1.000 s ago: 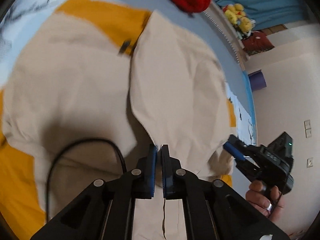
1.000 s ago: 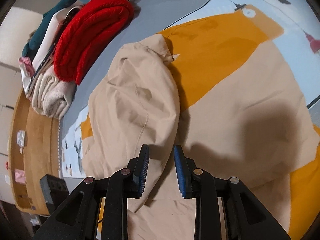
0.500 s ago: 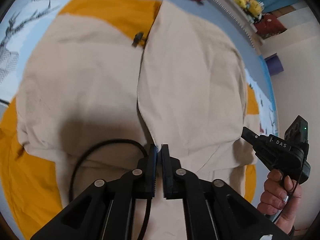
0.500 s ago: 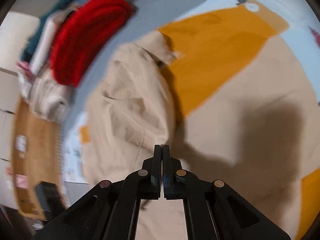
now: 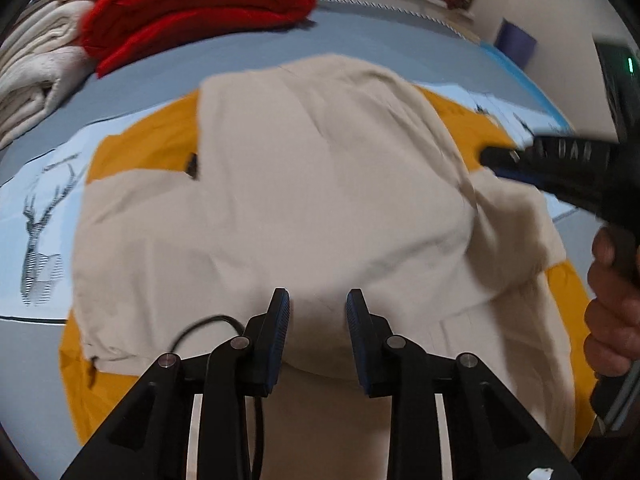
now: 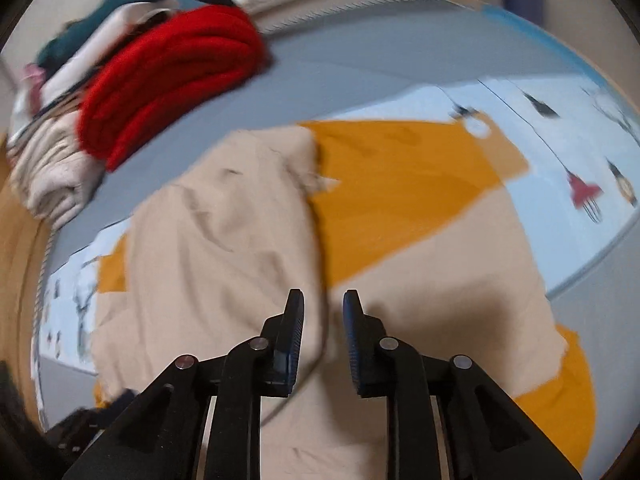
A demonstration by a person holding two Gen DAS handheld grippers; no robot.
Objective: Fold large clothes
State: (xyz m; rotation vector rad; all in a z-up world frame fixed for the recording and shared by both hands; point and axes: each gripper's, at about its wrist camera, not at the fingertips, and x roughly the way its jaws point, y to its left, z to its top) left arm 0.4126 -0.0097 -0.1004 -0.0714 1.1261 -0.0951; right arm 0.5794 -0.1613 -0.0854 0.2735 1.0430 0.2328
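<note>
Your left gripper and right gripper are both opening, with nothing pinched between the pads; cloth lies beneath them, not in them. Judging by this, you are between folds. Let both clear the fabric fully before reaching for the next edge, and pick matching corners so the fold lands square. The garment is beige, soft and creased, spread on the bed over an orange patch, one flap already folded across its middle.

Both wrist views look steeply down, close, sharing the beige garment.
</note>
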